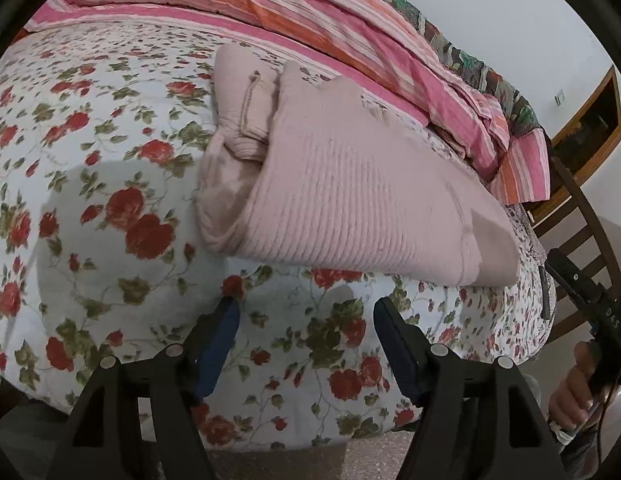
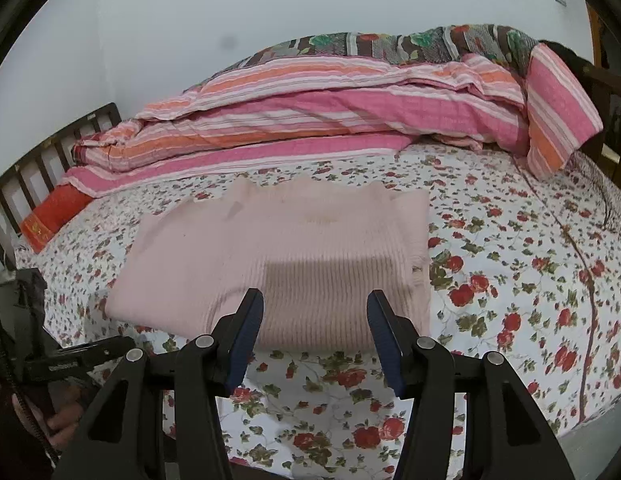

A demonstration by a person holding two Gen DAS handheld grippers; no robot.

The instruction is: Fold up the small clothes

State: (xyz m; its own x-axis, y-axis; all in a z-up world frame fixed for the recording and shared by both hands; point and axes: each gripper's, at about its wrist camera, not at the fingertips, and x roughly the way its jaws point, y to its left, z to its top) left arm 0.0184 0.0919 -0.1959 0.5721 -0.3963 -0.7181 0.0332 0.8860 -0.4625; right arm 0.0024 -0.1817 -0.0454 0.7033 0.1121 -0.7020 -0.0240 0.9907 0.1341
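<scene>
Nearest in the left wrist view: left gripper (image 1: 306,308), jaws wide apart, nothing btwn them, hovering over the flowered bedsheet (image 1: 110,208) near the bed edge. Same w/ the right gripper (image 2: 315,300): jaws spread, empty, tips just short of the near hem of the sweater (image 2: 278,264).

Next out: the pink ribbed sweater itself, lying on the sheet mid-bed. From the right it reads as a flat, roughly rectangular bundle; from the left you see its side, layers stacked and a tag or loop (image 1: 252,106) showing in the fold. So it looks already folded at least once, prob. sleeves in and body doubled.

Beyond it: striped pink/orange quilt (image 2: 310,112) heaped along the far side, a red cushion (image 2: 50,216) at the far left by the headboard rails (image 2: 42,152), then the wall.

Judgement: fold looks nearly done; both grippers off the cloth, so either btwn folds or finishing. Next move, if one more fold is wanted: both tips down to the near hem corners, pinch thru all layers evenly, lift and carry over w/o dragging the stack askew.
</scene>
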